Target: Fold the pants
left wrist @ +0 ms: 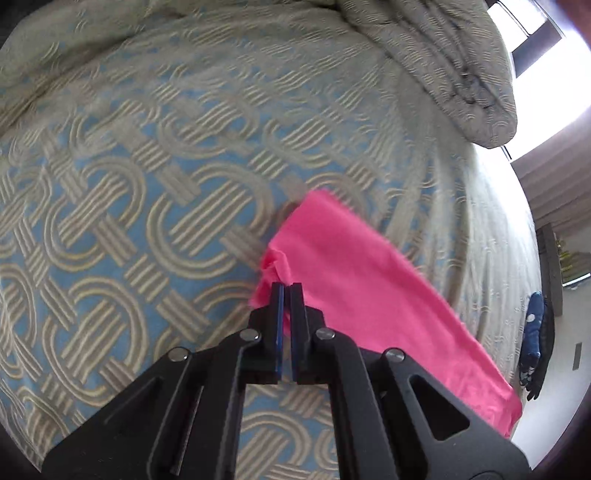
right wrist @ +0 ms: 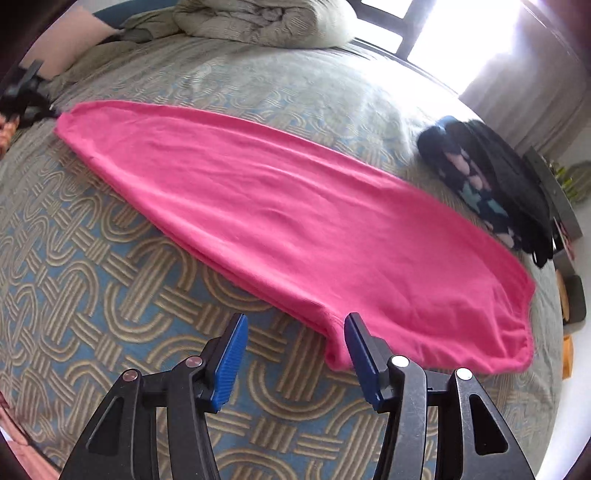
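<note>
Your left gripper (left wrist: pixel 287 291) has its fingers pressed together at the bunched corner of the pink pants (right wrist: pixel 288 218); whether any cloth is pinched between them, you cannot tell from the left wrist view. The pants lie folded lengthwise in a long flat strip across the patterned bedspread (right wrist: pixel 122 266). Your right gripper (right wrist: pixel 295 332) has its fingers spread wide, hovering at the near edge of the wide end of the pants, with its right finger over the cloth. A rumpled duvet (right wrist: pixel 266 22) sits at the far side of the bed, and a dark bundle of clothes (right wrist: pixel 487 192) lies just beyond the pants.
</note>
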`<state>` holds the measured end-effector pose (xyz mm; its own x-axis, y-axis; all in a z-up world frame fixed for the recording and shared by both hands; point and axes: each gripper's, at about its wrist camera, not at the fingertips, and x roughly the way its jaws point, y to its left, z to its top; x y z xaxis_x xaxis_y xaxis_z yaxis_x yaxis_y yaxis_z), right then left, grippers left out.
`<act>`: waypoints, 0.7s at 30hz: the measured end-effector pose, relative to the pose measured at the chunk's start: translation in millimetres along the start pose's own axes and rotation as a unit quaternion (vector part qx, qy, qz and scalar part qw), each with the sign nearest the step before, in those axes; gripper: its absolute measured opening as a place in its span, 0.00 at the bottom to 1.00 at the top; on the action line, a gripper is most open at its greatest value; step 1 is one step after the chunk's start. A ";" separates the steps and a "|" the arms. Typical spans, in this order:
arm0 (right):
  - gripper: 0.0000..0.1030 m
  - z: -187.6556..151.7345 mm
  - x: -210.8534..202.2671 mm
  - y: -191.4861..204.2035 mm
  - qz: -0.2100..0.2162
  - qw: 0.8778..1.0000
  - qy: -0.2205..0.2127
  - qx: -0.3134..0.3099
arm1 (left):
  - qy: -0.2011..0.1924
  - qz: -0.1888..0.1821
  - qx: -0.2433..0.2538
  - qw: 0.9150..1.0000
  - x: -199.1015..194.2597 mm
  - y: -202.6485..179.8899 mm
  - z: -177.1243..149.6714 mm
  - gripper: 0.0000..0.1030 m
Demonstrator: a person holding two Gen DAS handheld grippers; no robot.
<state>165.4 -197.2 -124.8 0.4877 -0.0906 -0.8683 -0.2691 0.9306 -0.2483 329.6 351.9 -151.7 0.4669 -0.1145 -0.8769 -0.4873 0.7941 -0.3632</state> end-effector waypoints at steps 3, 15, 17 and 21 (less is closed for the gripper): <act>0.53 0.7 0.2 -8.4 -0.006 1.000 0.003 0.015 | -0.003 -0.011 -0.020 1.000 -5.8 8.7 0.9 0.04; 0.53 2.8 11.6 -12.2 0.003 0.999 0.012 0.033 | 0.009 -0.021 -0.037 0.999 -6.1 21.9 -5.8 0.49; 0.53 3.1 12.3 -12.3 0.002 0.999 0.013 0.038 | 0.004 -0.007 -0.026 1.000 -2.7 14.9 -2.0 0.08; 0.53 3.0 11.2 -12.5 0.002 0.999 0.011 0.046 | -0.040 -0.045 -0.024 0.998 -27.9 -0.1 11.2 0.07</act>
<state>176.7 -208.8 -130.1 0.4676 -0.0939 -0.8790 -0.1927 0.9596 -0.2050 324.9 361.7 -123.6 0.5661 -0.1346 -0.8133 -0.4744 0.7536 -0.4549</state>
